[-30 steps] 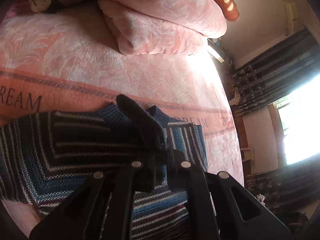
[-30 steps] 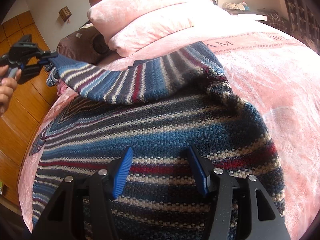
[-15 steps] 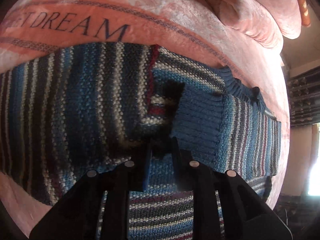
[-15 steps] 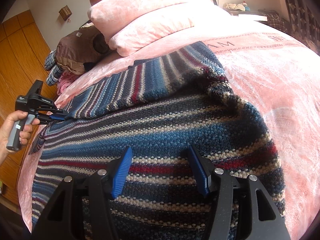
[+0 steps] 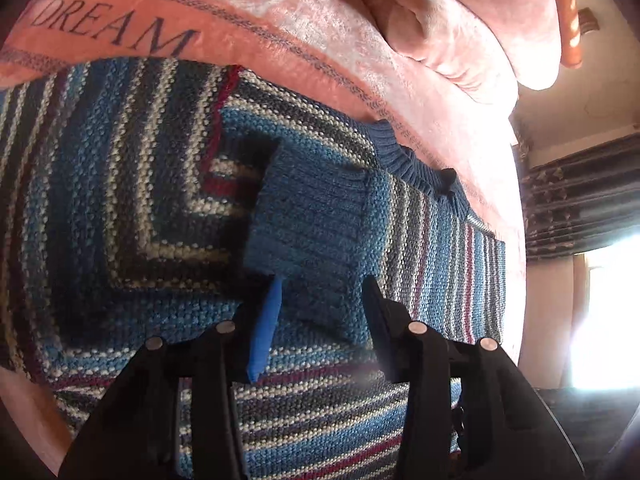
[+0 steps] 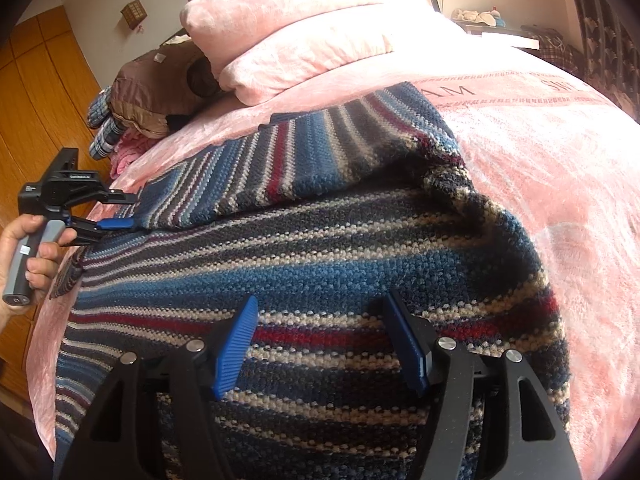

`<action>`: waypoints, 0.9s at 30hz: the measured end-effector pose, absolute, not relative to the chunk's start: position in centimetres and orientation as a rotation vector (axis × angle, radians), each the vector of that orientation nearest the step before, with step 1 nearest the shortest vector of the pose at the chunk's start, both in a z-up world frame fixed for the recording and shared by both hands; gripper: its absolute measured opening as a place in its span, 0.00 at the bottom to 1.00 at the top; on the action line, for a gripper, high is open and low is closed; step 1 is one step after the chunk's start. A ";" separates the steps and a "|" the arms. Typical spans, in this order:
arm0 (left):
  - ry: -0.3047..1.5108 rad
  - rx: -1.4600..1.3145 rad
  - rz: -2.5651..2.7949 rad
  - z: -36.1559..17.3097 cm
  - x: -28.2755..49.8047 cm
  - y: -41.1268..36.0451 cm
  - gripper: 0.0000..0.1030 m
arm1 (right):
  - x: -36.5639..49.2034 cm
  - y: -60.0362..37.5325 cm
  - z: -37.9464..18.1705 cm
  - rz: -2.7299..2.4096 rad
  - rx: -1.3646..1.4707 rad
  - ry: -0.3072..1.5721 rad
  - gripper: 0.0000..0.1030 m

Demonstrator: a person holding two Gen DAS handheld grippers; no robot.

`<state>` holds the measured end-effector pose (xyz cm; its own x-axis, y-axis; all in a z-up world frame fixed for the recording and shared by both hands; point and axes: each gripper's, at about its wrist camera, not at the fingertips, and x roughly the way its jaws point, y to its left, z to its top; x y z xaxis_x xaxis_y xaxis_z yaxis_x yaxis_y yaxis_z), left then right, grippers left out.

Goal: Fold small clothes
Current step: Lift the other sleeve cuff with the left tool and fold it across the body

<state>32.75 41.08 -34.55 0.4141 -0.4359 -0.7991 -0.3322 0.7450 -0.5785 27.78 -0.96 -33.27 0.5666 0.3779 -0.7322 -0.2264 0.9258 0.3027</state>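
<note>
Since a second ago my left tongs (image 5: 320, 296) have carried the sleeve (image 6: 280, 168) across the striped sweater (image 6: 320, 264) and now stand apart, the ribbed cuff (image 5: 312, 216) released just beyond the tips, while my right tongs (image 6: 320, 336) stay apart, hovering low over the hem near the bed's (image 6: 560, 168) foot edge. My worry is that the left tips will drag the cuff as I withdraw, since it lies close between them. Chunky, nubbly knit snags easily, and the plush pink blanket beneath lets layers creep.
</note>
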 end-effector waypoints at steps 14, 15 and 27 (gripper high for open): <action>0.774 -1.082 0.321 -31.0 9.6 70.3 0.87 | 23.3 6.7 -30.2 0.498 0.136 0.969 0.72; 0.746 -1.118 0.334 -31.5 8.6 72.0 0.87 | 23.1 7.6 -30.2 0.511 0.130 0.974 0.72; 0.720 -1.207 0.496 -37.1 7.7 79.5 0.72 | 21.8 14.9 -29.7 0.592 0.095 1.014 0.73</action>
<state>7.66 79.52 -37.10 0.6838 -0.0282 -0.7292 -0.6912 0.2952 -0.6596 21.80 14.90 -29.69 0.3870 0.5075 -0.7698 -0.4217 0.8399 0.3417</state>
